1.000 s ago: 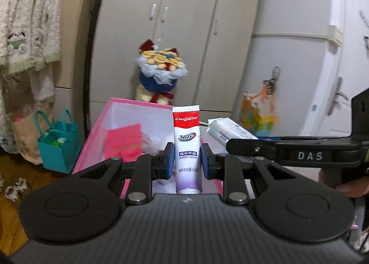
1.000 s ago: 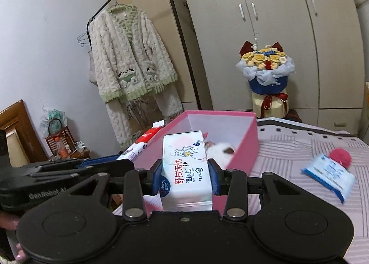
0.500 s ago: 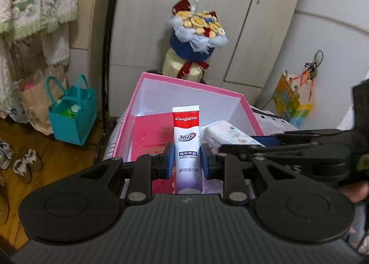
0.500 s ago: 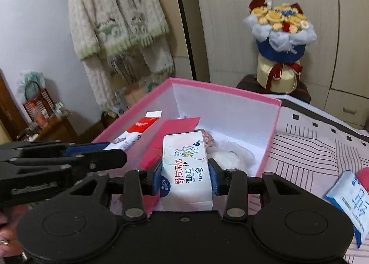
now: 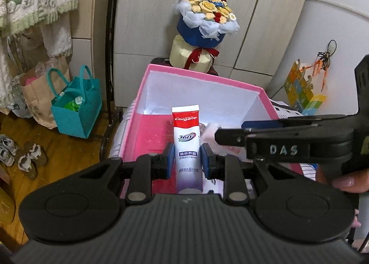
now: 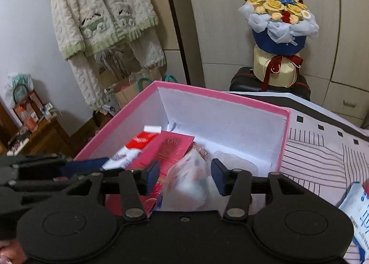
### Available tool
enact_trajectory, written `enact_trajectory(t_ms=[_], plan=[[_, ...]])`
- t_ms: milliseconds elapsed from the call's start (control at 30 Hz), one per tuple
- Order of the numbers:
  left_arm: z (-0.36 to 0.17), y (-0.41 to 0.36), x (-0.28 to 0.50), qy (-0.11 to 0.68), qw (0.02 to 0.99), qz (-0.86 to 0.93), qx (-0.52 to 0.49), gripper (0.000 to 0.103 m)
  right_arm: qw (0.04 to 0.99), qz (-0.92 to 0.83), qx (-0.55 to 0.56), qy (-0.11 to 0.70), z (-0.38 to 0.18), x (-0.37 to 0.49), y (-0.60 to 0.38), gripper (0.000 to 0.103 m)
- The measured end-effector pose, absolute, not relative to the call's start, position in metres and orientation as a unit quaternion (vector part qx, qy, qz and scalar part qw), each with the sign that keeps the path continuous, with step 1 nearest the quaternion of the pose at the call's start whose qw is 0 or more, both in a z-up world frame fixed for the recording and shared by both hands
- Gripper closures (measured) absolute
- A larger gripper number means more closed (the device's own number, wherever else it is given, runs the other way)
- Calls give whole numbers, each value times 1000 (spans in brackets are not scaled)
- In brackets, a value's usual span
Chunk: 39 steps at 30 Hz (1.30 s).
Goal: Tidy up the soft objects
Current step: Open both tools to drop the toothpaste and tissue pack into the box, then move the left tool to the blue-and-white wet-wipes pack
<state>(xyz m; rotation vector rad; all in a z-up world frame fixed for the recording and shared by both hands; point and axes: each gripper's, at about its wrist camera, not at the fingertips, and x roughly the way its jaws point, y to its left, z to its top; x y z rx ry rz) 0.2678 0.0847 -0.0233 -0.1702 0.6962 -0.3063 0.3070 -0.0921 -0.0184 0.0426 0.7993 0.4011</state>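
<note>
A white and red toothpaste tube point(image 5: 186, 135) stands upright in my left gripper point(image 5: 186, 162), which is shut on it above the near end of the pink box point(image 5: 203, 79). In the right wrist view, my right gripper point(image 6: 185, 175) hangs over the same box point(image 6: 221, 100) with its jaws opening. A white wet-wipes pack point(image 6: 186, 183) is blurred between the pads and touches neither. A red packet point(image 6: 170, 151) and something white and fluffy point(image 6: 233, 160) lie inside the box. The left gripper point(image 6: 69, 165) and its tube point(image 6: 138, 142) reach in from the left.
The box sits on a striped bedcover point(image 6: 322, 153), where another blue and white wipes pack point(image 6: 355, 213) lies at the right. Behind stand a flower bouquet point(image 5: 205, 22) and wardrobes. A teal bag point(image 5: 76, 107), shoes point(image 5: 30, 160) and a clothes rack point(image 6: 99, 10) are on the left.
Both grippers moved forward over the pink box and tipped downward. The right jaws spread apart and let go of the wipes pack, which now drops blurred. The left still holds the toothpaste.
</note>
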Motion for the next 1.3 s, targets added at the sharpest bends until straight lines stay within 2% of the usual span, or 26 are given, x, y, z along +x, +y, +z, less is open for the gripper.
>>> enact_trajectory(t_ms=[267,633,833,967,1033,1100,1300], plan=[[-13,88,243,315,933,-156,-73,76,906,216,54,360,-1,266,-115,44],[26,74,170,270,944,-186,-23,51,924,224,14,309,35,184,-142,38],[45,61,127,247,944,-218,-4,40,933,234,-14,272,50,135,-159,33],[52,45,98,214,948,-234,14,38,939,234,-25,252,55,105,-173,28],[56,33,84,194,951,-239,27,30,942,228,-29,244,55,93,-181,27],[58,20,73,178,951,-252,34,28,946,220,-33,237,54,81,-191,25],[58,-22,62,168,938,-300,46,19,956,180,-25,229,46,52,-232,18]])
